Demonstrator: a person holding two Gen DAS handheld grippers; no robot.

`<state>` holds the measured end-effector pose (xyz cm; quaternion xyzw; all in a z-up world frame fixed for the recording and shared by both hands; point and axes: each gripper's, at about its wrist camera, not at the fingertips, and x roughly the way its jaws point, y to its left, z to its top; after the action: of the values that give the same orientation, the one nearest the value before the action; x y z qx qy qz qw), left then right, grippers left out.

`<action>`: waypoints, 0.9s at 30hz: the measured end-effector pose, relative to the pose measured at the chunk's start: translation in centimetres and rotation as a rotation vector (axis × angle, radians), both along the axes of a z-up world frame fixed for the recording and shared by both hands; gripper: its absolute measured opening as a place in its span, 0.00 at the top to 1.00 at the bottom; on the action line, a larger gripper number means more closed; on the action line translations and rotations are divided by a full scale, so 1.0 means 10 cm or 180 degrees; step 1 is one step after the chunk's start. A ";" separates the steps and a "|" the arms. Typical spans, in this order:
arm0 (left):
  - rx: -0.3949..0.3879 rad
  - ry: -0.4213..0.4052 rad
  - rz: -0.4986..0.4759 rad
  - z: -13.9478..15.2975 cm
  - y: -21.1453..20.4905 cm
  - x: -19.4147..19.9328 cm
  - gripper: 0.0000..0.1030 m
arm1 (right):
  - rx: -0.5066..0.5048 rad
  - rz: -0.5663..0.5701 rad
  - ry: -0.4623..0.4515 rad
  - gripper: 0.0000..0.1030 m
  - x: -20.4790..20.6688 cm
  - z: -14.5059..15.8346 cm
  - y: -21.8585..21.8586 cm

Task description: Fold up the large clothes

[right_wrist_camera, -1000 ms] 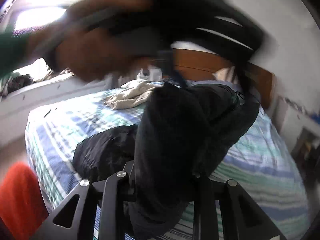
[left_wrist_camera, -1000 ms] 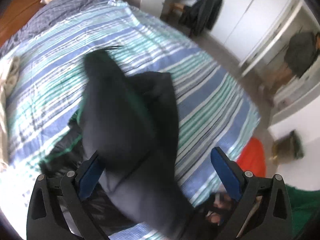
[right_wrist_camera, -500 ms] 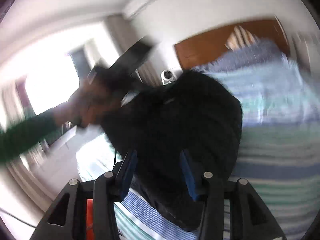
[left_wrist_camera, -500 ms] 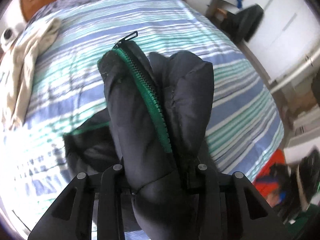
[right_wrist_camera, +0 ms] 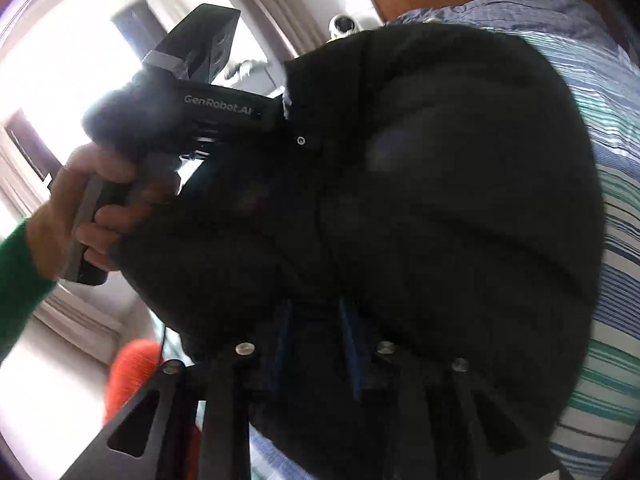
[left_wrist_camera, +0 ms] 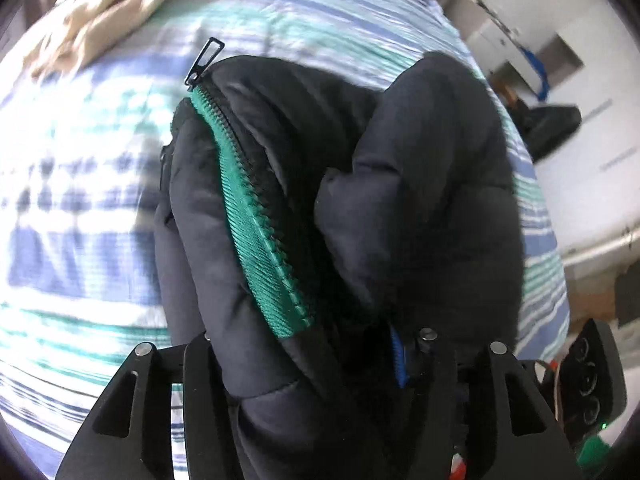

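Both claws, left [left_wrist_camera: 320,364] and right [right_wrist_camera: 316,344], clamped on jacket [left_wrist_camera: 400,200].

The only lettering I can read is "GenRobot.AI", in pale letters along the black body of my left gripper [right_wrist_camera: 208,110], seen from my right wrist camera. Nothing else in either view carries text, numbers or signs that I can make out.
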<state>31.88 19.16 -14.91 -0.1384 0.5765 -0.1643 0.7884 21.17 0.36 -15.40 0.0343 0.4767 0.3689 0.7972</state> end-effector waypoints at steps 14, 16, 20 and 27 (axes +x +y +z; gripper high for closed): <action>-0.0767 -0.0060 0.0250 -0.39 0.35 -0.12 0.47 | 0.0220 -0.0390 -0.0008 0.75 1.03 0.93 -0.07; -0.0793 -0.0065 0.0243 -0.41 0.38 -0.14 0.47 | 0.0082 -0.0290 0.0105 0.75 1.38 0.80 0.17; -0.0757 -0.0041 0.0227 -0.50 0.52 -0.13 0.47 | -0.0177 0.0106 0.0836 0.79 1.89 0.06 0.75; -0.0917 0.0020 0.0437 -0.76 0.68 0.01 0.48 | -0.0654 -0.0153 0.1163 1.00 2.20 -0.50 0.90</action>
<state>32.00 25.97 -22.53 -0.2895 0.5386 -0.1906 0.7679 43.14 9.40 -20.37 0.0304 0.6475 0.2869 0.7053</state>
